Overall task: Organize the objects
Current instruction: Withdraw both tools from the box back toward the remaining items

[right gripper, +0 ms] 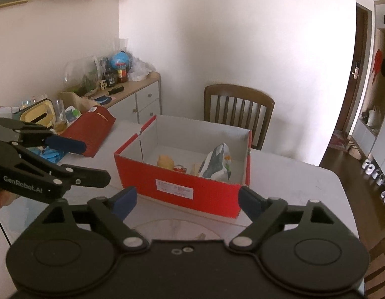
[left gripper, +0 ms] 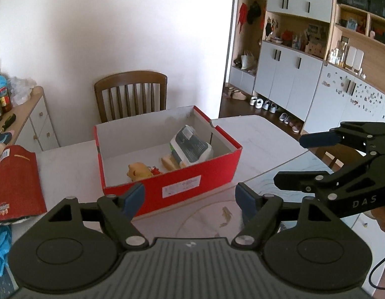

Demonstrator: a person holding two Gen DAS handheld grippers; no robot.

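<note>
Red shoebox [left gripper: 167, 174] with lid [left gripper: 17, 182] off, dead ahead of both spread, empty grippers; left gripper [left gripper: 190, 196] nearer lid, right gripper [right gripper: 187, 199] level alongside.

Black hand-held gripper [left gripper: 190, 200], blue pads [left gripper: 132, 196], silver screws.

Red box [left gripper: 192, 186] near wall hides lower part of yellow toy [left gripper: 138, 170]; label print [right gripper: 174, 188] too small to read; red lid [left gripper: 17, 184] cut by frame edge.

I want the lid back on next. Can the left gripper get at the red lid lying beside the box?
Probably yes: the left gripper is open and empty, and the red lid lies uncovered on the table left of the red box, nothing between.
</note>
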